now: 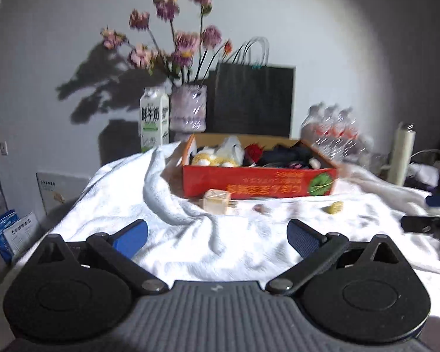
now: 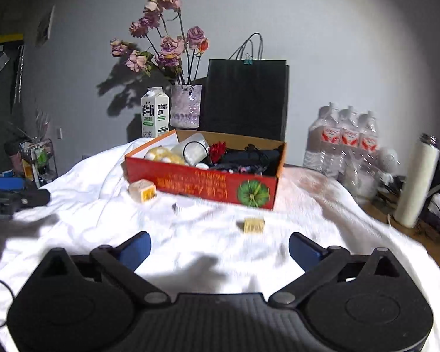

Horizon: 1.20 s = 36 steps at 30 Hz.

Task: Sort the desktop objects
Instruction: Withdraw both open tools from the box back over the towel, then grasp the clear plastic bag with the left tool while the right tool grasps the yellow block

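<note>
A red cardboard box (image 1: 258,182) (image 2: 202,183) stands on a white cloth (image 1: 220,243) (image 2: 208,234) and holds plush toys, a cup and dark items. On the cloth in front of it lie a pale cube (image 1: 217,201) (image 2: 143,190), a small yellow block (image 1: 334,206) (image 2: 253,224) and a small pinkish piece (image 1: 259,208). My left gripper (image 1: 217,239) is open and empty, low over the cloth before the box. My right gripper (image 2: 220,250) is open and empty, just short of the yellow block.
Behind the box stand a milk carton (image 1: 154,118) (image 2: 155,113), a vase of flowers (image 1: 188,108) (image 2: 186,105) and a black paper bag (image 1: 253,99) (image 2: 246,99). A pack of water bottles (image 2: 341,140) and a white flask (image 2: 416,182) stand at the right. The other gripper shows at each frame's edge (image 1: 431,228) (image 2: 14,195).
</note>
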Tool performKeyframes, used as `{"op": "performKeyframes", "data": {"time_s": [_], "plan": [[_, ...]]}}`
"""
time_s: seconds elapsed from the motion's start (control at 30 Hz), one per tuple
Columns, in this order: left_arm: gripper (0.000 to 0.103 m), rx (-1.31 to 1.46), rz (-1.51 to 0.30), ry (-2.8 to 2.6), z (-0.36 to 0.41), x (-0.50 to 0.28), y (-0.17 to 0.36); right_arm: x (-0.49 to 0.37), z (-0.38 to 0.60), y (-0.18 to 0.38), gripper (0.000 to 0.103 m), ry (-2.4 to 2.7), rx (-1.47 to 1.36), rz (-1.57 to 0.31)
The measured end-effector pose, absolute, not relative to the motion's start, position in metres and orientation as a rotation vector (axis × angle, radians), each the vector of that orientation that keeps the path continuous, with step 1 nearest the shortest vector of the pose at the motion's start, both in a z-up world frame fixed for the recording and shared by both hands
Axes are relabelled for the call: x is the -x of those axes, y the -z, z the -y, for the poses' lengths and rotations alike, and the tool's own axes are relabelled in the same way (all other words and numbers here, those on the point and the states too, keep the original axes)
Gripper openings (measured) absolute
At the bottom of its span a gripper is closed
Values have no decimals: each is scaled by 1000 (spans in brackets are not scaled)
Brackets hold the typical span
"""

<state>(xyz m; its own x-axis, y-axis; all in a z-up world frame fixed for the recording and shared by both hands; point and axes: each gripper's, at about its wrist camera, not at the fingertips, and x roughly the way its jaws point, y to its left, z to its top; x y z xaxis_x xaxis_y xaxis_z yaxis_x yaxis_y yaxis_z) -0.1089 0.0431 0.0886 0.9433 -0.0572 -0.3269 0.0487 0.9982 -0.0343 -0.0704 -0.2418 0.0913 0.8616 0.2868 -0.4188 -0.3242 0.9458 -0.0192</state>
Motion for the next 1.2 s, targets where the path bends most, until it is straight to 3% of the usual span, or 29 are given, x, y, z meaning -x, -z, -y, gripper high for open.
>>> {"op": "performKeyframes", "data": {"time_s": [0.23,0.53,0.6,0.67,0.9,0.97,1.13,1.2], "plan": [[103,-77,-339,336,2,153,-68,130,266,-58,101,-154,-59,-436],[103,-85,-438,411,49,93,-39,120,280,-48,100,-158,-128,-445],[92,-64,-468,418,54,80,-35,113,275,-51,99,-164,-95,-436],[60,-52,-517,439,56,69,-33,102,275,-57,99,-166,-71,-418],[47,80,-542,438,31,56,-37,23,275,-65,94,-225,-103,-456],[45,106,-546,411,22,53,-40,-12,270,-59,85,-255,-140,-516],[42,155,-547,376,9,40,-52,-84,246,-47,75,-269,-132,-579],[40,162,-530,358,6,35,-58,-107,237,-39,57,-249,-93,-609]]}}
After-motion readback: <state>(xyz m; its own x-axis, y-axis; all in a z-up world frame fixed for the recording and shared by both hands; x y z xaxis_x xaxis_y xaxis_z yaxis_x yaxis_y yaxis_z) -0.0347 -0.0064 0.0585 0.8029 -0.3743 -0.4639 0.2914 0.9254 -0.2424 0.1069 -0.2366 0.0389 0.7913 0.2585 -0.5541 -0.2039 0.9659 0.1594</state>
